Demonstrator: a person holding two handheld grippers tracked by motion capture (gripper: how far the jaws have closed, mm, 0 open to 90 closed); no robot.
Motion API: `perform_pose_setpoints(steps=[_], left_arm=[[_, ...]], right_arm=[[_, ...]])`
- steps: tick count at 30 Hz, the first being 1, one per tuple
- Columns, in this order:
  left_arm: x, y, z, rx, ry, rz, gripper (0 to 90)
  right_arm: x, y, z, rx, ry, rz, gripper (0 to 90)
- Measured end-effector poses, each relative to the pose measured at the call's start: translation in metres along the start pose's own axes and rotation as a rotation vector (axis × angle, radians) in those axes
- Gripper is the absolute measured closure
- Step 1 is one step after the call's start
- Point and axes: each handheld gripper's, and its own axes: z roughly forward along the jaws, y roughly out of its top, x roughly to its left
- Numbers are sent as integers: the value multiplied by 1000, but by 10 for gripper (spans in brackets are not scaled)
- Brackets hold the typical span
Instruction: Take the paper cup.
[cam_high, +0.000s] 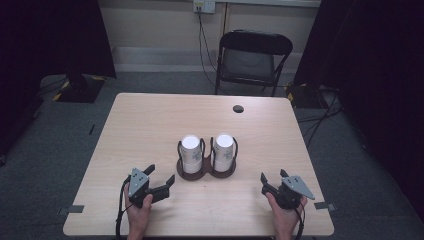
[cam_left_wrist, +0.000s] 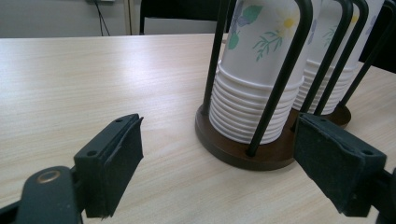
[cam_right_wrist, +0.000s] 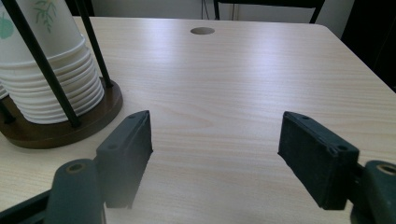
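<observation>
2 cup stacks between grippers

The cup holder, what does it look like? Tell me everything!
The cup holder has a dark brown base that looks like wood, shaped as two joined rounds, with thin black rods rising and looping over. Each side cages an upside-down stack of white paper cups printed with flowers and leaves. It stands upright mid-table, between the two open grippers, untouched.

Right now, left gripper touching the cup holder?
Apart. The high view shows bare table between the left gripper and the cup holder; its jaws stand open, short of the base.
</observation>
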Motion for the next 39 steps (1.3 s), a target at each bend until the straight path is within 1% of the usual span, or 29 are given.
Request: perform_pose_setpoints(steps=[1, 2, 3, 4, 6, 8, 10, 12, 15, 16, 17, 20, 23, 26, 28, 30, 34, 37, 38, 39], left_arm=[[0, 0, 0, -3, 0, -8, 160], [1, 0, 0, -2, -3, -10, 160], [1, 0, 0, -2, -3, -10, 161], [1, 0, 0, -2, 0, -18, 161], [1, 0, 0, 0, 0, -20, 166], [1, 0, 0, -1, 1, -18, 165], [1, 0, 0, -1, 2, -12, 164], [1, 0, 0, 0, 3, -11, 164], [1, 0, 0, -2, 1, -14, 164], [1, 0, 0, -5, -1, -16, 164], [1, 0, 0, -5, -1, -17, 164], [1, 0, -1, -8, -1, -17, 164], [1, 0, -1, -4, 1, -18, 165], [1, 0, 0, -1, 3, -20, 165], [1, 0, -1, -1, 2, -20, 165], [1, 0, -1, -1, 3, -20, 165], [1, 0, -1, -3, 0, -18, 165], [1, 0, -1, -2, -1, -19, 165], [1, 0, -1, -2, -1, -19, 165], [1, 0, -1, -2, -1, -18, 165]], right_arm=[[0, 0, 0, -1, -5, 7, 238], [-1, 0, 0, 0, 7, 13, 226], [-2, 0, 0, 3, 17, 16, 230], [-2, 0, 0, 2, 18, 22, 232], [-3, 0, 0, -2, 20, 24, 230], [-3, 0, -1, -6, 17, 24, 230], [-1, -1, -3, -29, 1, 8, 232], [1, -1, -3, -26, -4, 4, 233], [1, -1, -2, -21, 6, 4, 254], [2, -2, -4, -38, 3, 3, 266], [1, -2, -4, -39, 10, 6, 275], [2, -1, -4, -29, 18, 6, 276], [3, -1, -2, -16, 38, 7, 286], [5, 0, -1, -14, 83, 33, 311], [9, 2, -1, -12, 108, 37, 322], [15, 5, -1, -9, 122, 29, 328], [21, 11, 2, -2, 148, 28, 306], [27, 17, 4, -17, 178, 16, 290], [27, 17, 4, -17, 178, 16, 290], [32, 23, 4, -35, 199, 8, 253]])
